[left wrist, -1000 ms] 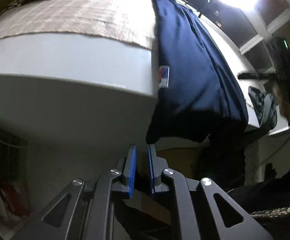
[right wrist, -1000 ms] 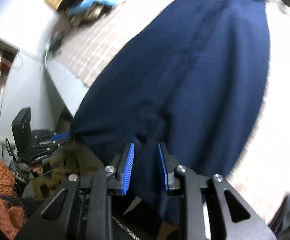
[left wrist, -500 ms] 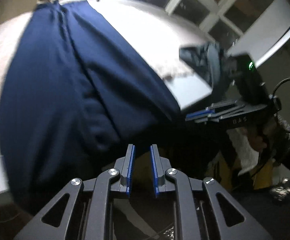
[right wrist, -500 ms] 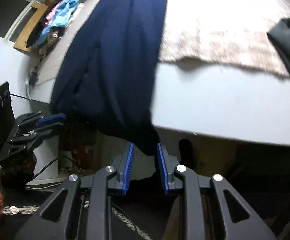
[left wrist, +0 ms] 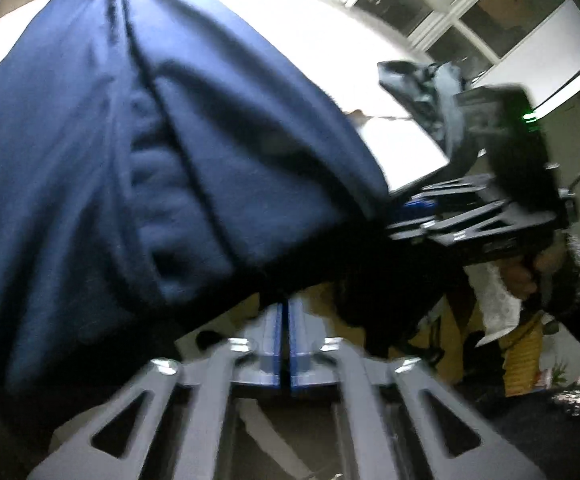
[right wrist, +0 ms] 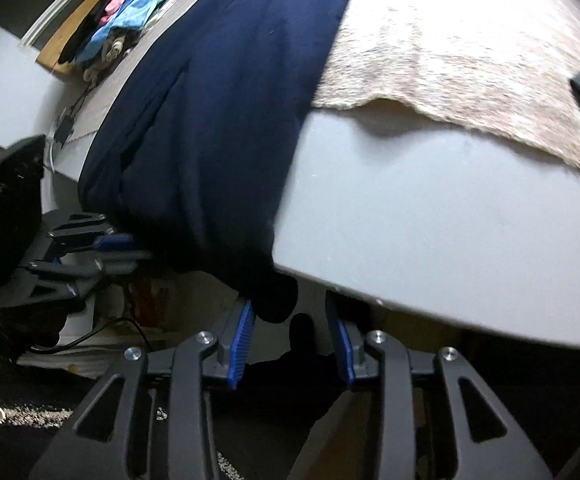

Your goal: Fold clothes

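The left gripper (left wrist: 284, 320) has its blue pads pressed together after just closing, and the fingertips meet right at the dark hem of the navy garment (left wrist: 138, 152); whether cloth is caught between them cannot be told, since the tips sit in shadow under the hanging fold. The right gripper (right wrist: 291, 320) has its fingers spread, the jaws having just been opening, and the lowest drooping corner of the same garment hangs between them, close against the left blue pad (right wrist: 242, 334) and clear of the right one. The garment lies lengthwise across the desk (right wrist: 429, 216), and its near end spills over the front edge, bunched into soft folds as it drops. In the right wrist view the left gripper shows beside the garment's left side, just under the desk's front edge; in the left wrist view the right gripper, held in a hand (left wrist: 529, 272), sits at the garment's right side by the same edge. A beige fleecy cloth (right wrist: 469, 60) covers the desk top to the right of the garment, stopping short of the front edge. A dark grey garment (left wrist: 421, 92) lies bunched near the desk's right front corner. A heap of blue and pink clothes (right wrist: 134, 12) rests at the far left corner.
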`<act>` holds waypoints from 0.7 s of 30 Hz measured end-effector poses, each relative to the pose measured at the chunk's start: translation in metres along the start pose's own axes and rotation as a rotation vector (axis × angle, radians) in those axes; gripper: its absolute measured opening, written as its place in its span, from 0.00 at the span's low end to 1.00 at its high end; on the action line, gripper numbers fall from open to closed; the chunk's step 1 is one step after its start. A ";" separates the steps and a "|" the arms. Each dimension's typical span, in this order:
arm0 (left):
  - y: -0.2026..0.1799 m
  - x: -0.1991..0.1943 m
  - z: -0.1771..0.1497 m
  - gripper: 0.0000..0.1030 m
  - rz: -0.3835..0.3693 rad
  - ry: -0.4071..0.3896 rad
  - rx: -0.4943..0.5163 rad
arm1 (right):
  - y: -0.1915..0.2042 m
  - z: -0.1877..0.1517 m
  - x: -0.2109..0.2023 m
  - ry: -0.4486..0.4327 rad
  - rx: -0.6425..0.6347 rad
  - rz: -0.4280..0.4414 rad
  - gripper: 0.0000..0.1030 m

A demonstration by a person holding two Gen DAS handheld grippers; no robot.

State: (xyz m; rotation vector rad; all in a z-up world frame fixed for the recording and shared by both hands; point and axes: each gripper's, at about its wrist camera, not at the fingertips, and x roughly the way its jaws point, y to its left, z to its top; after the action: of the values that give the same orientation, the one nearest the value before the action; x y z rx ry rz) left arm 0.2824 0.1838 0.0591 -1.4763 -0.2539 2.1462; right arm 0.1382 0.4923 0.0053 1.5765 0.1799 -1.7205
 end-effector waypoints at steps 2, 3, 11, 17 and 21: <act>-0.002 -0.004 -0.002 0.02 0.014 0.000 0.008 | 0.001 0.001 0.003 0.005 -0.012 0.017 0.34; -0.001 -0.009 -0.003 0.02 0.020 -0.001 0.009 | 0.002 0.002 0.005 0.007 -0.014 0.031 0.34; -0.010 -0.044 -0.003 0.01 0.040 -0.049 0.008 | 0.014 0.004 -0.012 -0.016 -0.004 0.145 0.07; 0.010 -0.028 -0.012 0.01 0.113 -0.008 -0.012 | 0.013 0.008 0.002 0.012 -0.019 0.119 0.06; 0.027 -0.022 -0.018 0.02 0.156 0.020 -0.059 | 0.014 0.005 0.023 0.070 -0.019 0.046 0.10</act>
State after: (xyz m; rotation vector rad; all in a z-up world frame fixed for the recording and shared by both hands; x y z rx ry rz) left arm 0.2967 0.1474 0.0583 -1.5975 -0.2031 2.2622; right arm 0.1450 0.4696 -0.0087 1.6156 0.1925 -1.6251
